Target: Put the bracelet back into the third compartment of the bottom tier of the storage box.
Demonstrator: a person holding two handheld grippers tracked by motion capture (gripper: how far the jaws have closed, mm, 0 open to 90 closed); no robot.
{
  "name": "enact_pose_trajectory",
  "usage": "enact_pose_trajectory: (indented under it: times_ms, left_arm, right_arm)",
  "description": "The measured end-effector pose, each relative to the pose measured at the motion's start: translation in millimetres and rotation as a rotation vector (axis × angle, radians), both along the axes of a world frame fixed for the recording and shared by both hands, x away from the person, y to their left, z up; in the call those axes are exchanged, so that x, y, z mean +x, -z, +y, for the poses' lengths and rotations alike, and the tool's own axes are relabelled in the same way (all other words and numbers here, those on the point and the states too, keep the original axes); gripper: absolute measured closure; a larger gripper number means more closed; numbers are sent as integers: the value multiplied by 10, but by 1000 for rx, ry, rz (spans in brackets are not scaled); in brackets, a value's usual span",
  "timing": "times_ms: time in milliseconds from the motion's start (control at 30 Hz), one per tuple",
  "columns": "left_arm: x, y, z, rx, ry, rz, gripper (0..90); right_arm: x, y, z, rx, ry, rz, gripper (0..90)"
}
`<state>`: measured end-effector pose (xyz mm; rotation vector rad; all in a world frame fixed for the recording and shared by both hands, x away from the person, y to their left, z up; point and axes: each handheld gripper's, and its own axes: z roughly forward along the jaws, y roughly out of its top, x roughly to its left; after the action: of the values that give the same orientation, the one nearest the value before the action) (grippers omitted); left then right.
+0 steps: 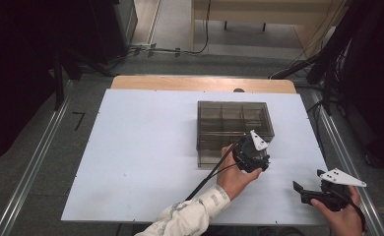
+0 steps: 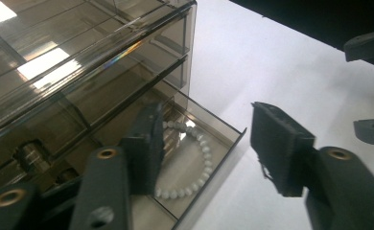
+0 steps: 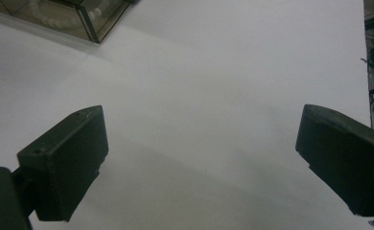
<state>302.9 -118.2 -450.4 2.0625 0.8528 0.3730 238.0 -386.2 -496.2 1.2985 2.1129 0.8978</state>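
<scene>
Two grippers over the white counter (image 1: 145, 157). Left gripper (image 2: 204, 148) sits at the smoky organizer box (image 1: 233, 129), fingers apart, straddling the front wall of its pulled-out drawer (image 2: 218, 158); white bead bracelet (image 2: 194, 167) lies loose inside the drawer. Right gripper (image 3: 202, 163) hovers near the counter's right edge, fingers wide apart, nothing between them.

No readable text, label, brand, number or sign anywhere.

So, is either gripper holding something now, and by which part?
Nothing is held. The left gripper is open astride the front edge of the open drawer, above the white bead bracelet. The right gripper is open over the bare table.
</scene>
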Motion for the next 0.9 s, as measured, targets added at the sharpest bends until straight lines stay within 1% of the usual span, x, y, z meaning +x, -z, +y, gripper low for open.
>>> enact_pose_trajectory:
  times_ms: [167, 200, 233, 300, 467, 600, 733, 833, 900]
  left_arm:
    - [-59, -26, 16, 20, -16, -16, 329]
    - [-75, -34, 23, 31, -21, -26, 305]
    - [-91, -41, 26, 32, -28, -31, 284]
    - [-119, -57, 49, 40, -32, -33, 250]
    - [-185, -67, 151, 30, -25, -26, 213]
    - [-229, -59, 259, 21, -30, -16, 179]
    - [-276, -67, 379, 6, -34, -17, 164]
    - [-308, -68, 483, 0, -44, -24, 157]
    - [-316, -56, 542, 1, -54, -25, 136]
  right_arm:
    - [-2, 4, -2, 2, 1, 0, 25]
    - [-2, 5, -3, 2, 2, 0, 25]
    - [-3, 5, -4, 2, 3, 1, 25]
    - [-4, 6, -6, 2, 2, 0, 25]
    - [-7, 5, -7, 1, 1, -1, 25]
    - [-13, 4, -3, 2, 4, 3, 25]
    - [-16, 2, -1, -1, 6, 2, 25]
    - [-20, 2, 0, 1, 10, 4, 25]
    - [-22, 2, 0, 0, 9, 4, 25]
